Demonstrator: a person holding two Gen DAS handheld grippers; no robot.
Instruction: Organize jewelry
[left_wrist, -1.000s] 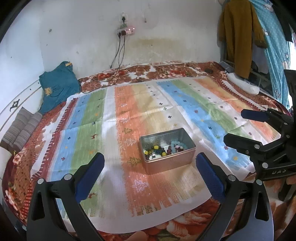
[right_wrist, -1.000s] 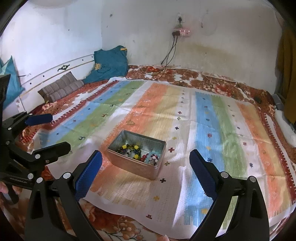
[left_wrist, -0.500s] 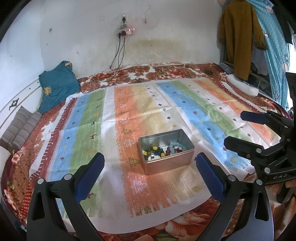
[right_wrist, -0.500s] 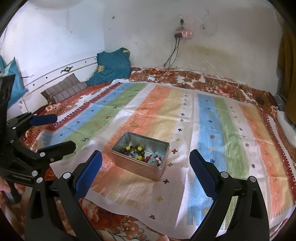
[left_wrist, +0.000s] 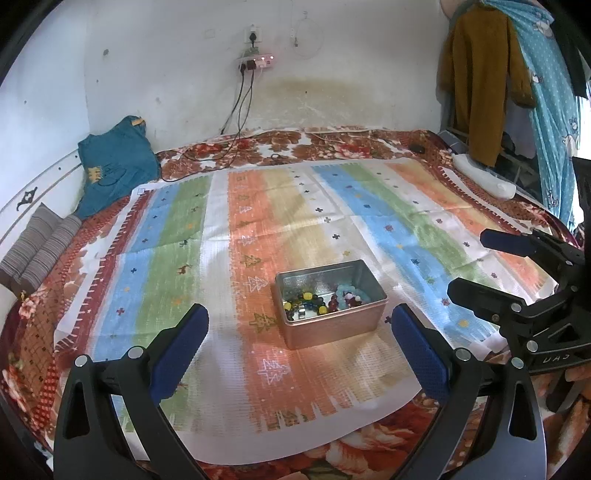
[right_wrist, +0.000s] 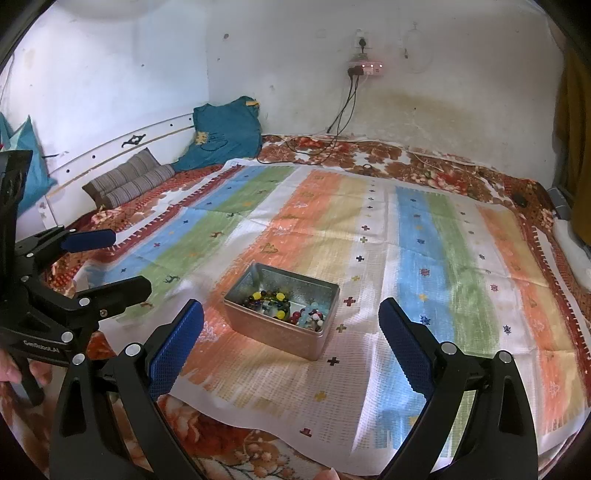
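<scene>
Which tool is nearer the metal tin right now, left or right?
Roughly even; I can't call it. The left tool sits open just short of the metal tin, tin nearer its right finger. The right tool is open, equally short.

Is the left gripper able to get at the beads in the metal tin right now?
Probably yes: the left gripper is open, the tin has no lid, and nothing lies over the beads.

Open metal tin of coloured beads on striped mat; right gripper spread wide, left gripper alongside, also parted
</scene>
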